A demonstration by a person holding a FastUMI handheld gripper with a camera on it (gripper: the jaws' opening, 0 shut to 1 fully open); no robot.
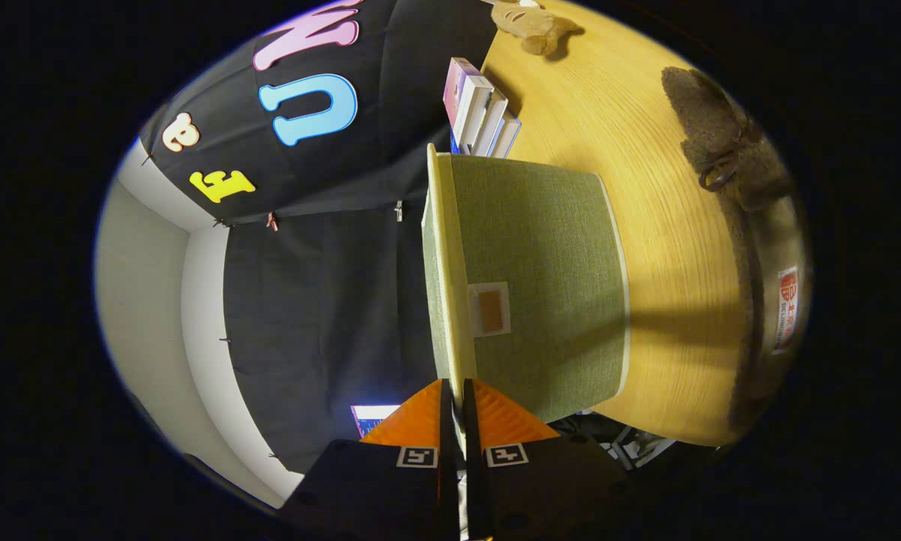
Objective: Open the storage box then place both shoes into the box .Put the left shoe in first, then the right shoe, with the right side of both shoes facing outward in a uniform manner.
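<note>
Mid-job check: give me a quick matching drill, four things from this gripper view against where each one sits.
1. lid
2. books
3. brown shoe
4. plush toy

a. far end of the table
b. between the fingers of the gripper
c. just beyond the green box
d. on the table, apart from the box

Pairs: 1-b, 2-c, 3-d, 4-a

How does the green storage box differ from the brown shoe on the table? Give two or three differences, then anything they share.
1. The storage box is green woven fabric with straight sides; the shoe is brown, fuzzy and rounded.
2. The box looks far larger than the shoe.
3. The gripper has its fingers closed on the box's lid edge; the shoe lies untouched beyond it.

Both rest on the wooden table.
</note>
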